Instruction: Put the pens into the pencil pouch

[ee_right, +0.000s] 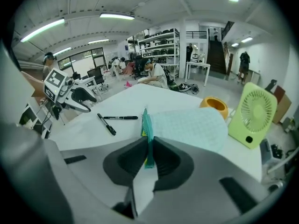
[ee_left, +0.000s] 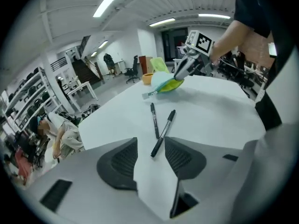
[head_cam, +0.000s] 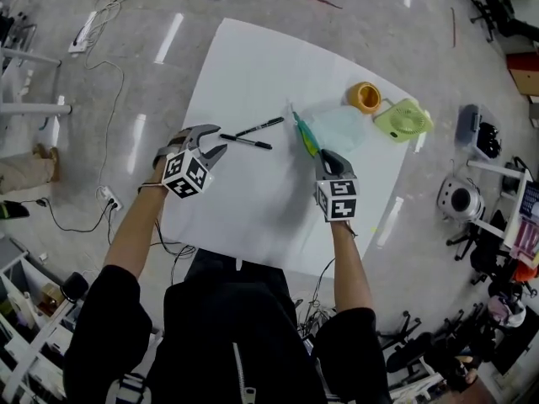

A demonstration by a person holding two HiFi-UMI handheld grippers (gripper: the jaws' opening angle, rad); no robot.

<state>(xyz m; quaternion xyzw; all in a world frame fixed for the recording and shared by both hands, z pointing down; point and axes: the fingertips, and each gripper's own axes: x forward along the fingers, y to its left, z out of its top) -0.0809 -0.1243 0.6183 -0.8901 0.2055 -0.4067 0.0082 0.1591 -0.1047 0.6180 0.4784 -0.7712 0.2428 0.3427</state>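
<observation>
From the head view, two black pens lie on the white table left of the pencil pouch; one orange cup and one green fan stand on its right. The left gripper view alone shows the left gripper spread wide, grasping nothing. The right gripper view alone shows the right gripper clamped on the pouch's teal edge.

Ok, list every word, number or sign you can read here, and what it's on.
No readable words or numbers in any view.
Cubes on the left gripper and right gripper: black-and-white square markers only, no letters.
Pens: print, if any, too small to read.
Pouch and fan: no label visible.
</observation>
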